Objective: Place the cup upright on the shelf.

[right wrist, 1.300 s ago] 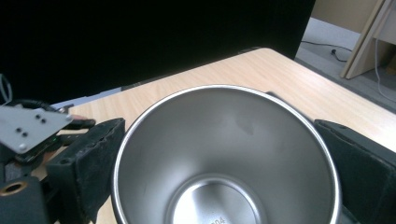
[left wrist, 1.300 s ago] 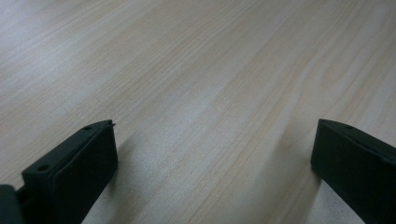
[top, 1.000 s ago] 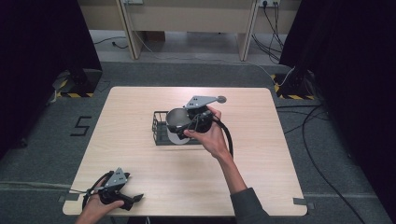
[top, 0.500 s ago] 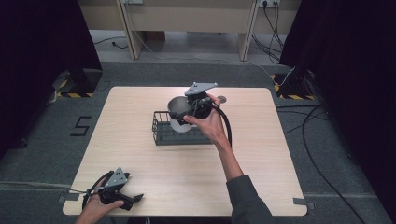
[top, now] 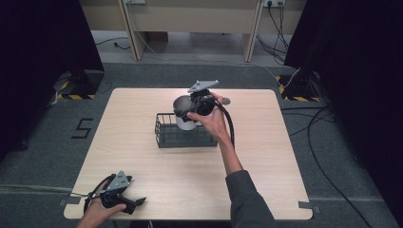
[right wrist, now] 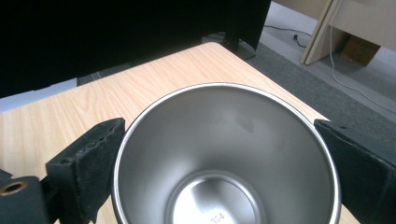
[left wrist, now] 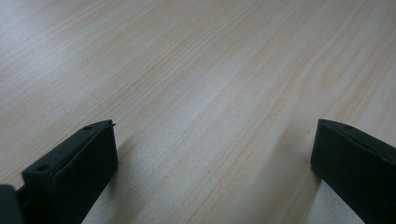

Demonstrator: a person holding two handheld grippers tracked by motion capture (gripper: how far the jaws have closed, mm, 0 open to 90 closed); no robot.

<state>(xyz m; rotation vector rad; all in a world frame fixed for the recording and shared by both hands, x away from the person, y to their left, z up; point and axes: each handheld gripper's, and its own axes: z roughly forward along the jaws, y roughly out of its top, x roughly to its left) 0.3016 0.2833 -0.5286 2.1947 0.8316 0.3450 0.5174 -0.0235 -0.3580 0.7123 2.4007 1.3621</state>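
1. Currently my right gripper (top: 186, 114) holds the steel cup (top: 182, 112) with a jaw on either side of its rim, clamped across the mouth; the right gripper view looks straight down into the empty bowl (right wrist: 224, 163).
2. Cup location: held in the air above the far edge of the black wire basket (top: 183, 132), mid-table, tipped slightly toward the left.
3. Key relation: basket lies directly below and a little nearer me than the cup. The cup's long axis is near upright, so I judge a short descent would seat it.
4. My left gripper (top: 138, 203) rests at the near left corner of the table (top: 285, 166), jaws spread wide, empty, well apart from the basket.
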